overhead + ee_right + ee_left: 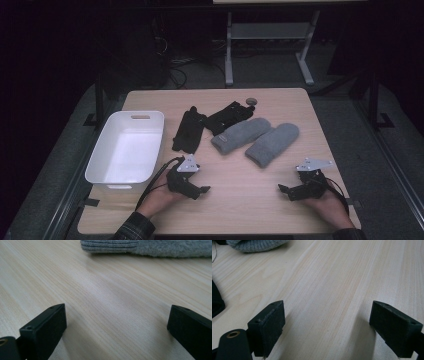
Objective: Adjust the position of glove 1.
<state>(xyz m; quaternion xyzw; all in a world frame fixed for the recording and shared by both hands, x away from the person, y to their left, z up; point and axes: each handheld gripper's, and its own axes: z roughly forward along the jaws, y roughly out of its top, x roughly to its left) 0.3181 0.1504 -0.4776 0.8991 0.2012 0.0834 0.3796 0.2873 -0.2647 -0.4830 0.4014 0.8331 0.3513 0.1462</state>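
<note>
Two grey knitted mittens [272, 144] [240, 134] lie side by side at the middle of the wooden table [240, 200]. Two black gloves [188, 130] [227, 116] lie just left of and behind them. My left gripper [202, 190] rests low at the front left, open, with bare wood between its jaws; a grey mitten cuff [255, 245] shows far off at the top left of its view. My right gripper [283, 189] rests at the front right, open and empty, facing a grey mitten's ribbed cuff [110, 245].
A white plastic bin [126, 150] with nothing in it stands at the table's left side. A small round grey object [250, 101] sits near the far edge. A desk frame [270, 45] and cables stand on the floor beyond the table.
</note>
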